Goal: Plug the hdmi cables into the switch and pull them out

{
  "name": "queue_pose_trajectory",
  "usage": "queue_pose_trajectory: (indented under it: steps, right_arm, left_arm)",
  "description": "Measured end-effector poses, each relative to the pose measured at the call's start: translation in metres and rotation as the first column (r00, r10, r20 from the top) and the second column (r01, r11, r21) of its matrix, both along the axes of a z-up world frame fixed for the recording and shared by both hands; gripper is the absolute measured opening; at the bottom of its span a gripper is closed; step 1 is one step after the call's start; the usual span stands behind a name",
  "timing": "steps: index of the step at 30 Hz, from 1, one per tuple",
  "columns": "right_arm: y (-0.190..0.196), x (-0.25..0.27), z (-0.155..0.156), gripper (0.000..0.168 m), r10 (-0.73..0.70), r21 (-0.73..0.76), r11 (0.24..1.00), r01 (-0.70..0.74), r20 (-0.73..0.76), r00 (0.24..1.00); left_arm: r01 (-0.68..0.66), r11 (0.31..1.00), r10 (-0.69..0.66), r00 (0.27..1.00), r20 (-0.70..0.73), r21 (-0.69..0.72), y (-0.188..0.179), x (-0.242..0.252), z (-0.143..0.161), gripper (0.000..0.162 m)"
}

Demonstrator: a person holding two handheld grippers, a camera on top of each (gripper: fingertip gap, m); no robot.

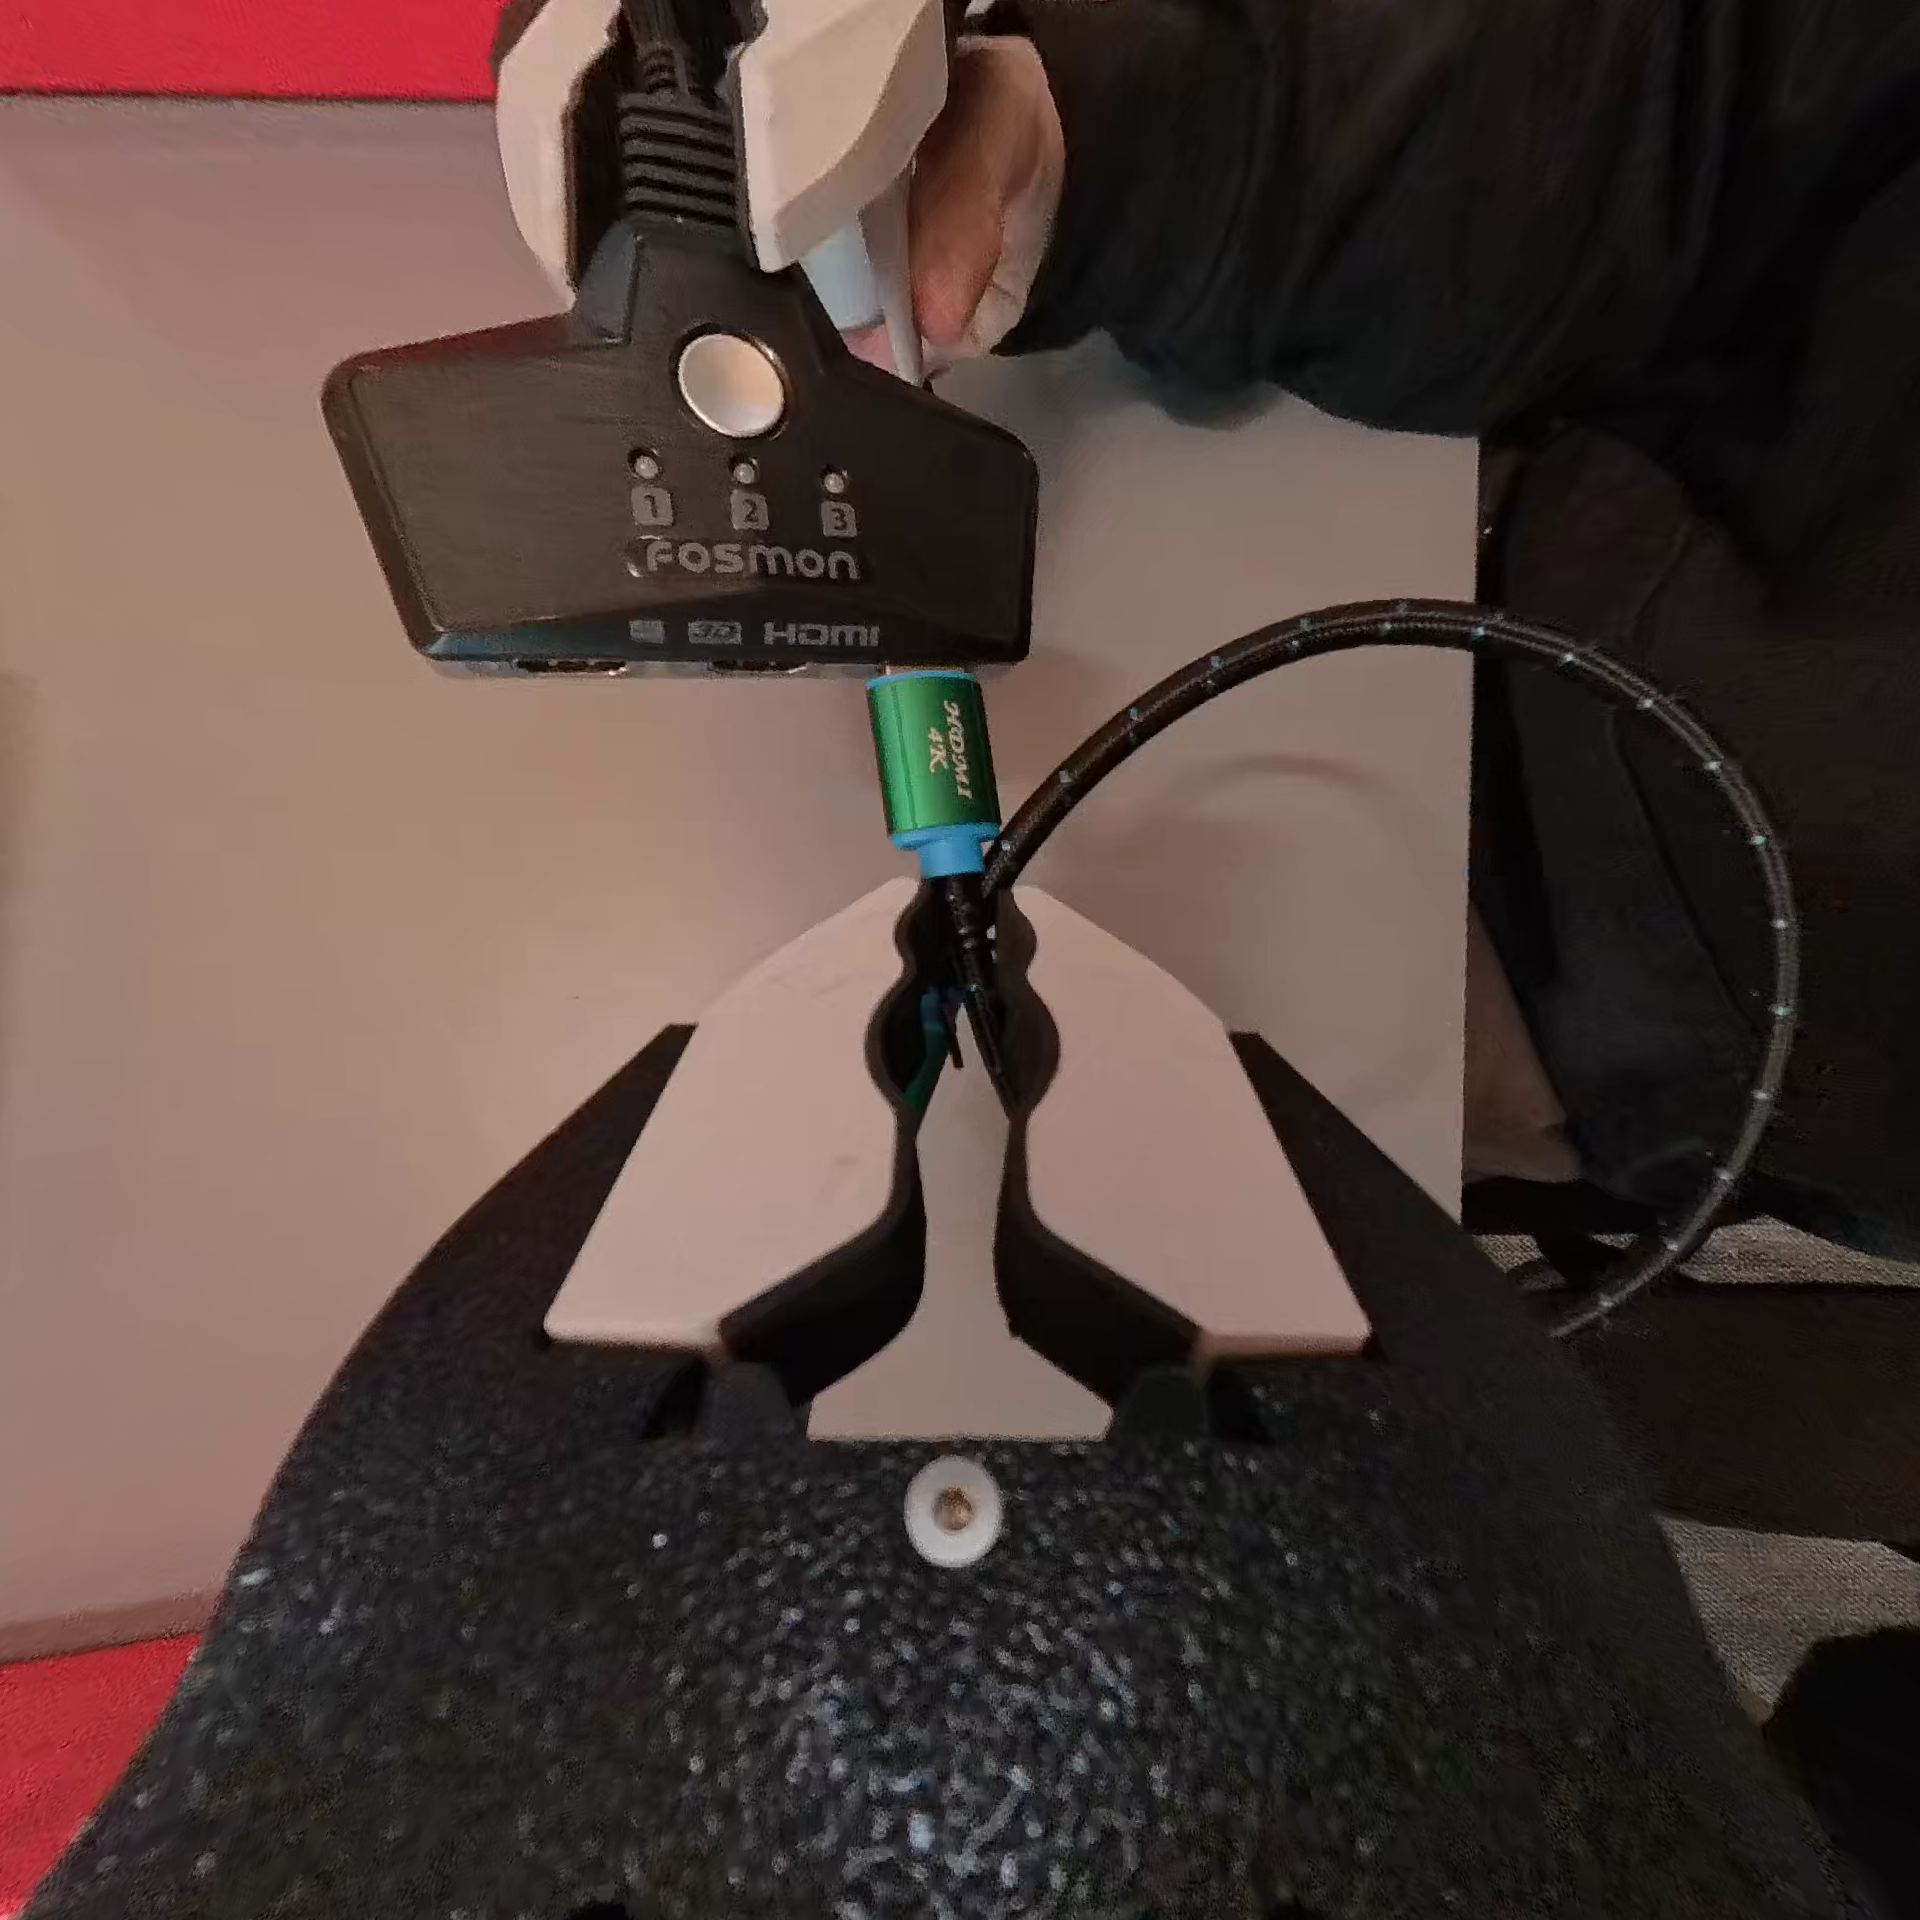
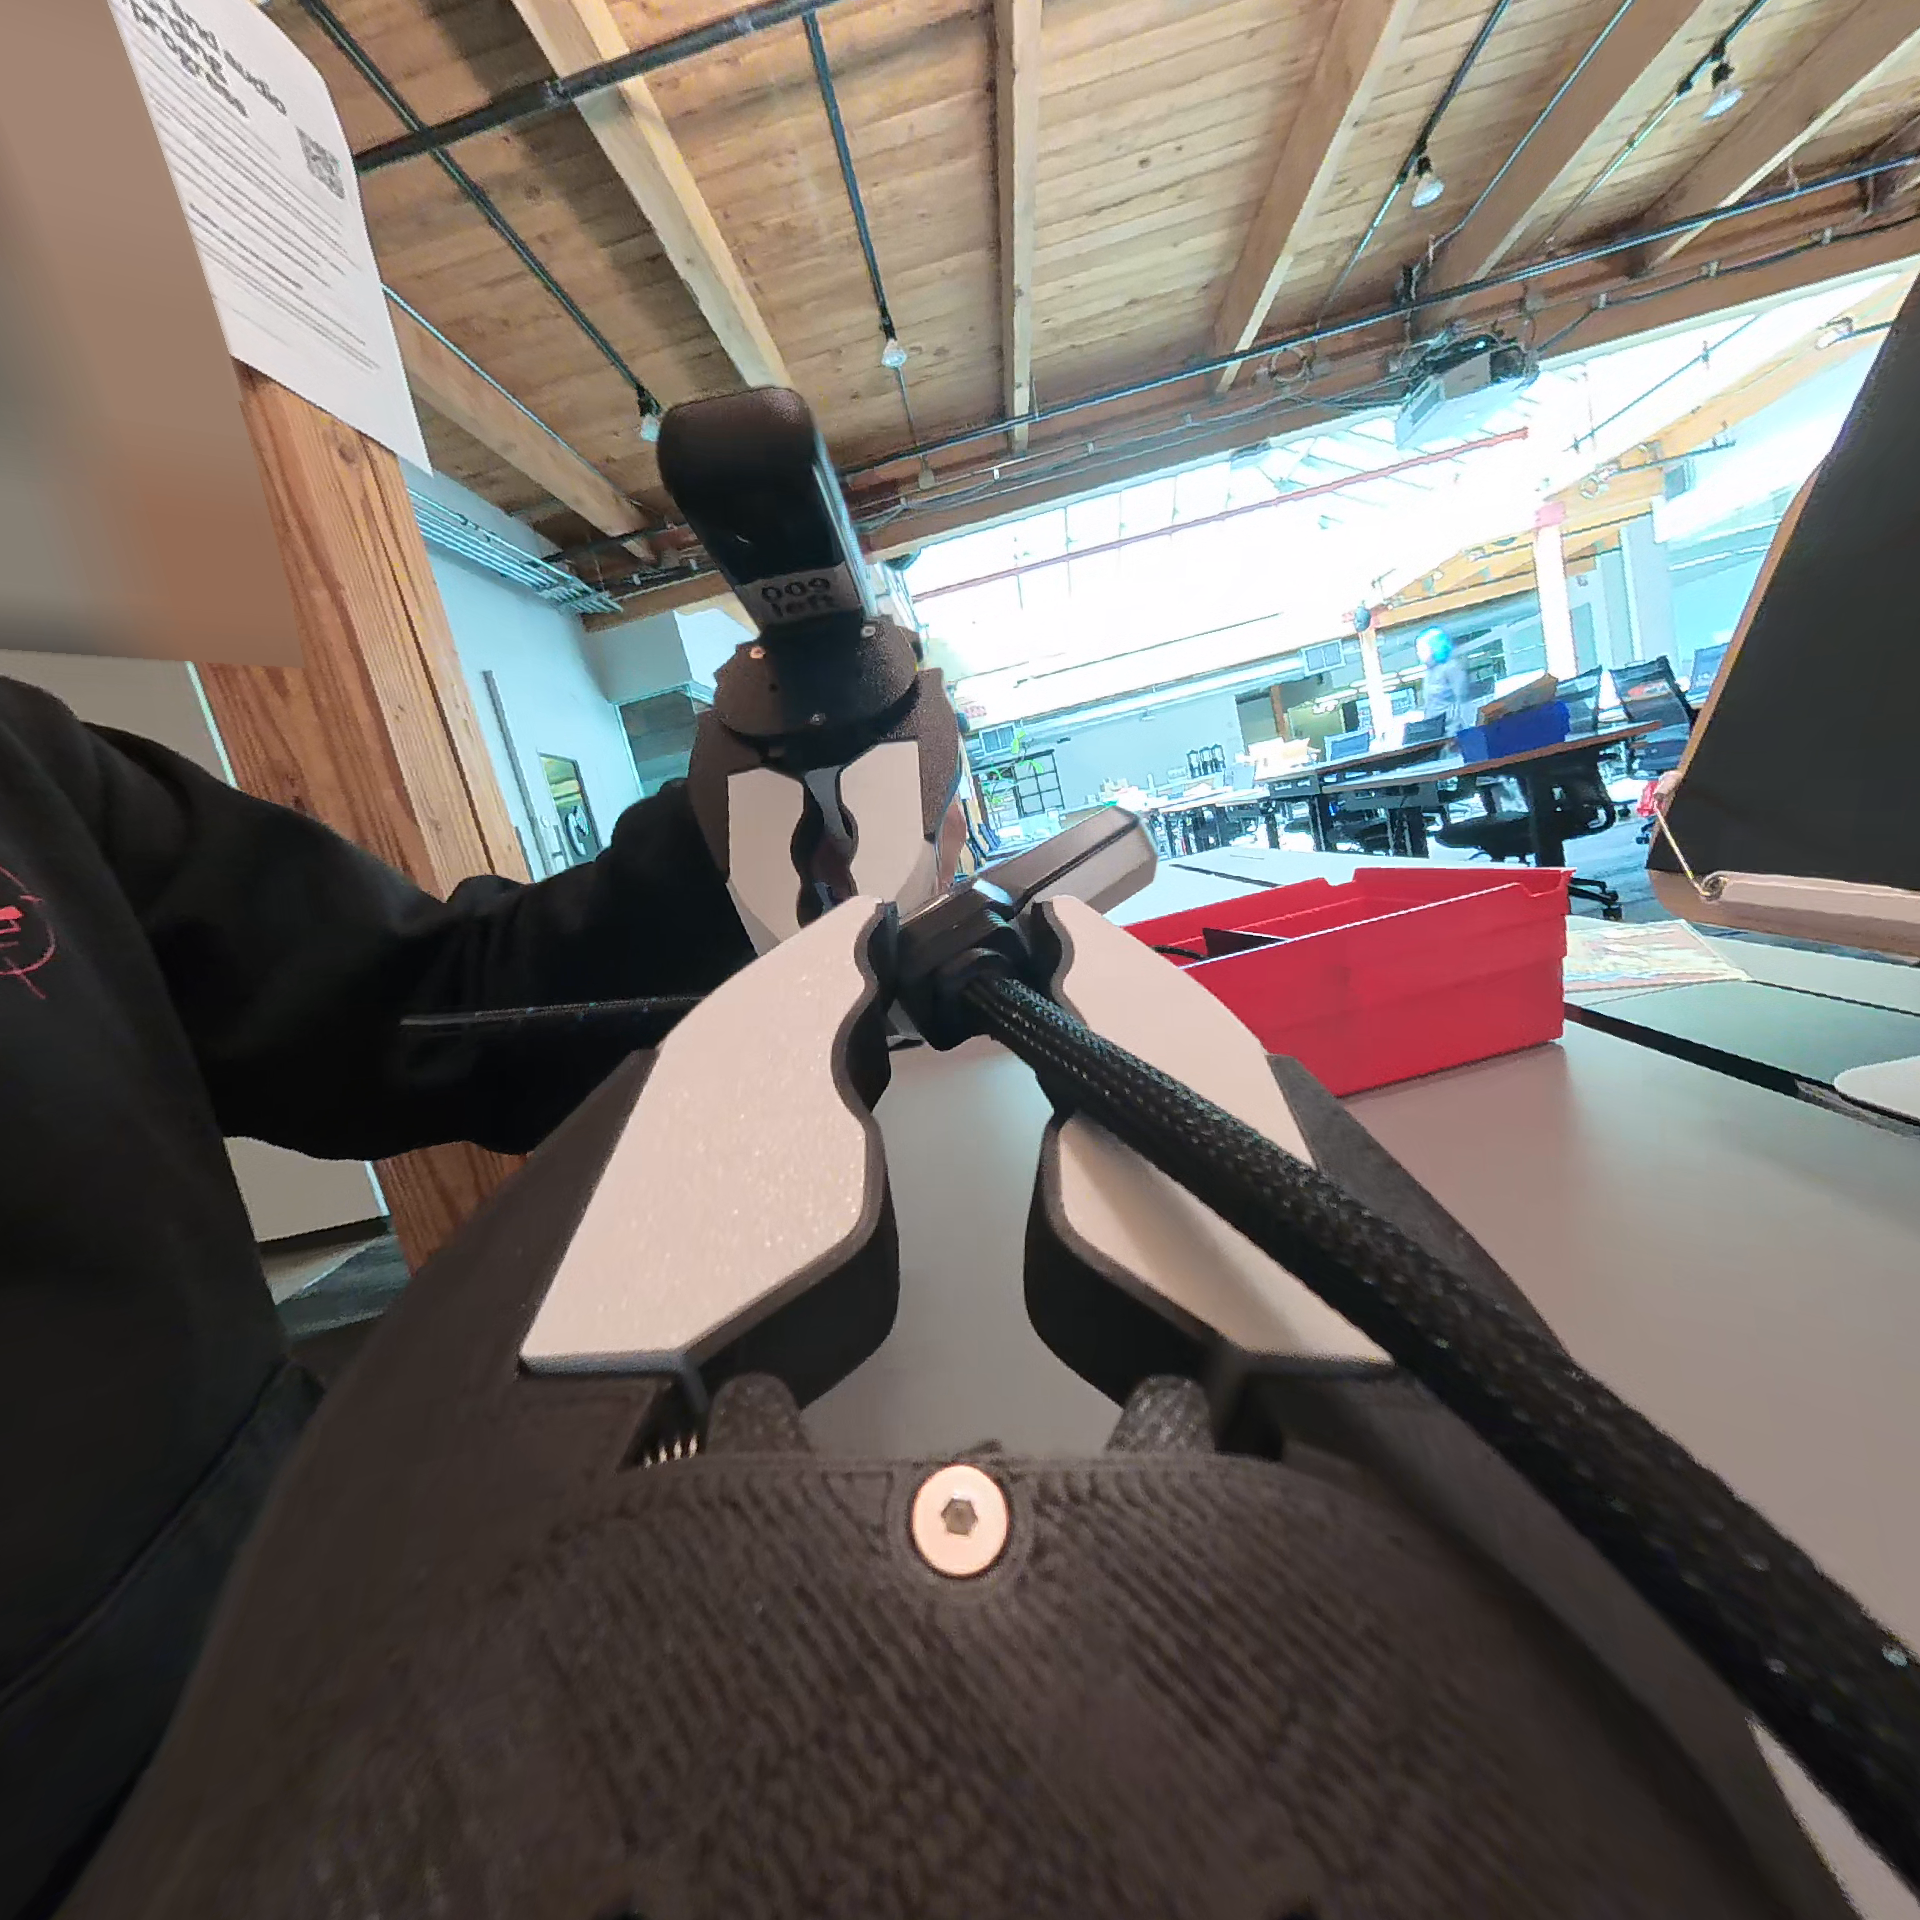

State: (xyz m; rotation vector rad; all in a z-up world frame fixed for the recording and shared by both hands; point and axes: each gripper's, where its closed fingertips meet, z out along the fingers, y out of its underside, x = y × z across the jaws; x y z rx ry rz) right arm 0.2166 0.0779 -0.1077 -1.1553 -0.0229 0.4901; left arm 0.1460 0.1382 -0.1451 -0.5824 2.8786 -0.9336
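Switch, black and flat, hangs above the grey table in the left wrist view, its three ports facing the camera. Two ports on the left are empty; the rightmost holds a green plug, with a sliver of metal showing at the port. How deep it sits I cannot tell. Just below the plug the left gripper is closed on the braided cable, which loops off right and down. Something green-blue wedged lower between its fingers is too hidden to name. At the top, the right gripper, cut off by the frame, pinches the switch's own lead. In the right wrist view that gripper is shut on the lead's collar; the switch shows edge-on beyond, mostly hidden. A red bin sits on the table to the right.
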Motion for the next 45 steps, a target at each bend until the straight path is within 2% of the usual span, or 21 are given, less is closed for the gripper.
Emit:
queue_pose_trajectory:
  steps: [3, 9, 13, 15, 17, 20, 22, 24, 25, 27, 29, 31, 33, 38, 41, 44, 45]
  right_arm:
    - [0.0, 0.001, -0.001, 0.025, -0.018, -0.004, 1.0, 0.018, 0.01, 1.0]
    - [-0.003, 0.003, 0.001, 0.025, -0.024, 0.008, 1.0, 0.024, 0.016, 1.0]
    - [-0.014, 0.013, 0.009, 0.025, -0.075, 0.043, 0.996, 0.074, 0.019, 0.997]
    - [-0.019, 0.016, 0.011, 0.025, -0.08, 0.054, 0.995, 0.08, 0.008, 0.997]
    - [-0.021, 0.018, 0.011, 0.025, -0.094, 0.052, 0.994, 0.093, 0.017, 0.995]
    - [-0.023, 0.018, 0.008, 0.025, -0.091, 0.034, 0.995, 0.09, 0.042, 0.995]
    - [-0.027, 0.02, 0.009, 0.025, -0.086, 0.052, 0.995, 0.084, 0.024, 0.996]
    - [-0.028, 0.02, 0.01, 0.025, -0.072, 0.062, 0.996, 0.071, 0.014, 0.997]
    - [-0.028, 0.019, 0.01, 0.025, -0.064, 0.065, 0.996, 0.063, 0.015, 0.998]
    - [-0.026, 0.017, 0.01, 0.025, -0.051, 0.064, 0.997, 0.05, 0.02, 0.999]
    - [-0.024, 0.015, 0.008, 0.025, -0.046, 0.053, 0.998, 0.044, 0.027, 0.999]
    - [-0.022, 0.013, 0.006, 0.024, -0.043, 0.044, 0.998, 0.041, 0.035, 0.998]
    - [-0.021, 0.013, 0.005, 0.024, -0.041, 0.038, 0.999, 0.039, 0.038, 0.998]
    - [-0.02, 0.011, 0.003, 0.024, -0.03, 0.036, 0.999, 0.028, 0.038, 0.999]
    - [-0.018, 0.01, 0.001, 0.025, -0.027, 0.025, 0.999, 0.026, 0.046, 0.999]
    - [-0.017, 0.009, 0.0, 0.025, -0.02, 0.022, 1.0, 0.019, 0.046, 0.999]
    - [-0.017, 0.009, 0.0, 0.025, -0.019, 0.021, 1.0, 0.018, 0.046, 0.999]
  left_arm:
    - [-0.011, 1.0, 0.01, 0.998, 0.058, 0.022, 0.001, 0.004, -0.006, 0.009]
    - [-0.017, 0.996, 0.025, 0.995, 0.098, -0.085, -0.002, 0.007, -0.007, 0.009]
    - [-0.13, 0.961, 0.187, 0.956, 0.227, -0.244, -0.005, 0.023, 0.006, 0.015]
    - [-0.177, 0.913, 0.269, 0.938, 0.216, -0.368, -0.002, 0.023, 0.017, 0.017]
    - [-0.255, 0.872, 0.364, 0.908, 0.207, -0.418, 0.019, 0.024, 0.023, 0.028]
    - [-0.375, 0.816, 0.504, 0.835, 0.223, -0.44, 0.077, 0.022, 0.032, 0.034]
    - [-0.452, 0.76, 0.595, 0.773, 0.22, -0.467, 0.121, 0.016, 0.041, 0.036]
    - [-0.65, 0.659, 0.749, 0.612, 0.253, -0.379, 0.194, 0.016, 0.035, 0.037]
    - [-0.766, 0.573, 0.818, 0.51, 0.266, -0.293, 0.237, 0.012, 0.024, 0.038]
    - [-0.927, 0.357, 0.918, 0.324, 0.23, -0.119, 0.307, -0.002, -0.003, 0.04]
    - [-0.983, 0.185, 0.97, 0.18, 0.164, -0.015, 0.346, -0.012, -0.029, 0.041]
    - [-0.996, 0.088, 0.986, 0.091, 0.143, 0.024, 0.364, -0.011, -0.049, 0.043]
    - [-0.997, 0.032, 0.988, 0.042, 0.148, 0.066, 0.372, -0.007, -0.066, 0.047]
    - [-0.986, -0.067, 0.985, -0.041, 0.167, 0.153, 0.386, 0.006, -0.1, 0.046]
    - [-0.975, -0.1, 0.976, -0.057, 0.21, 0.199, 0.394, 0.009, -0.11, 0.045]
    - [-0.972, -0.11, 0.961, -0.051, 0.271, 0.208, 0.401, 0.012, -0.113, 0.029]
    - [-0.974, -0.106, 0.96, -0.048, 0.277, 0.198, 0.401, 0.014, -0.113, 0.029]
